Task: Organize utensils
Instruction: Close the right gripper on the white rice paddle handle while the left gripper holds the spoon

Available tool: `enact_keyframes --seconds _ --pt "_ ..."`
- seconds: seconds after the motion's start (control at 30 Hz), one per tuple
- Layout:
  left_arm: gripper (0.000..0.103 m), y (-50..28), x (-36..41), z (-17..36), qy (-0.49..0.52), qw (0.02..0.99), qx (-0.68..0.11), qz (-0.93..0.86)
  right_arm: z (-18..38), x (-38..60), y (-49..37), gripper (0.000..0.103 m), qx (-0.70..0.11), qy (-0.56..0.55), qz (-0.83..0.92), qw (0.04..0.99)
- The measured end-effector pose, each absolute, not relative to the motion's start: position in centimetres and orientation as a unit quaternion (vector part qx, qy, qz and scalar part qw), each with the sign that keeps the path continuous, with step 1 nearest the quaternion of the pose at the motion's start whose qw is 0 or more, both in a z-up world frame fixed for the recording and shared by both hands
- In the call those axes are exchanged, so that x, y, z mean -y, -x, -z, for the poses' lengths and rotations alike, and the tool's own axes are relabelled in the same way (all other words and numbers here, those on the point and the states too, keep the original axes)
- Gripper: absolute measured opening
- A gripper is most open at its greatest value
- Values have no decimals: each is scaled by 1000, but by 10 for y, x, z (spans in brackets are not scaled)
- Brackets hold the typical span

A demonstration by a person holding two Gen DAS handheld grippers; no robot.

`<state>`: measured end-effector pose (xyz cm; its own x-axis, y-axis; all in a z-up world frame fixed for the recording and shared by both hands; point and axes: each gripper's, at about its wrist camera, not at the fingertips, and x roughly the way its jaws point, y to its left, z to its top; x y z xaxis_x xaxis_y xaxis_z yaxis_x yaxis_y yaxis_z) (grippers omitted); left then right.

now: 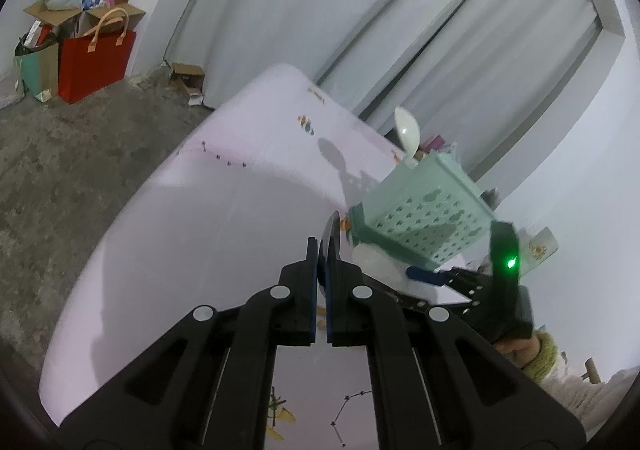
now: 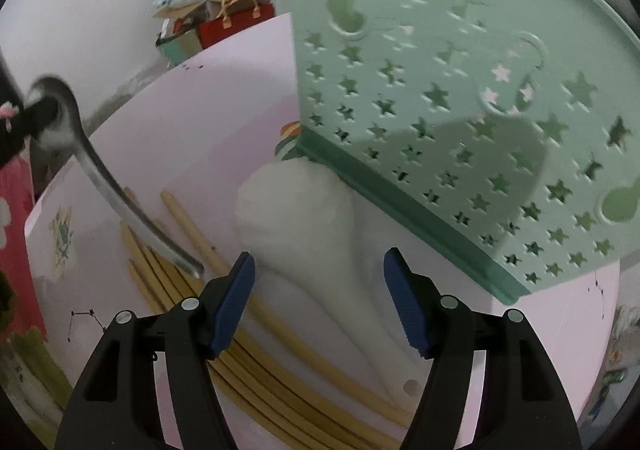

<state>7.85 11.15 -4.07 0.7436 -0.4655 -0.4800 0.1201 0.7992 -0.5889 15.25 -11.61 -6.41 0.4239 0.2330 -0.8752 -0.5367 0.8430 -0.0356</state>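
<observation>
Left gripper (image 1: 322, 246) pressed together on the bowl end of a metal spoon (image 2: 116, 186); spoon lifted clear of the table, handle hanging down over the bamboo chopsticks (image 2: 256, 334) in the right wrist view. Right gripper (image 2: 320, 278) spread, pads touching nothing, pointed steeply down above a white ceramic soup spoon (image 2: 320, 234). Soup spoon flat on the pale pink table (image 1: 180, 234), bowl end touching the base of the mint-green utensil basket (image 2: 460, 98), handle running back between the open blue pads (image 2: 236, 302). Chopsticks loose in a bundle on the table, just beside the soup spoon, partly under it near the handle end. Basket star-perforated, upright on the table at the right; second white soup spoon (image 1: 407, 130) standing in it, bowl up above the rim, seen from the left wrist. Red paper bag (image 1: 96, 62) and cardboard boxes (image 1: 86, 12) on the floor by the far wall, well apart from the table.
</observation>
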Motion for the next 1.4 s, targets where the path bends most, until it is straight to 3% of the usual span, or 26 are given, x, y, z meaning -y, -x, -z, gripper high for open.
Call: enact_keyframes --seconds 0.63,1.4 --pt "2 -54 -168 7 319 904 -250 134 64 85 -151 65 -477 228 -275 803" --pt "2 -52 -184 10 340 899 -254 109 65 98 -145 69 -489 209 -289 796"
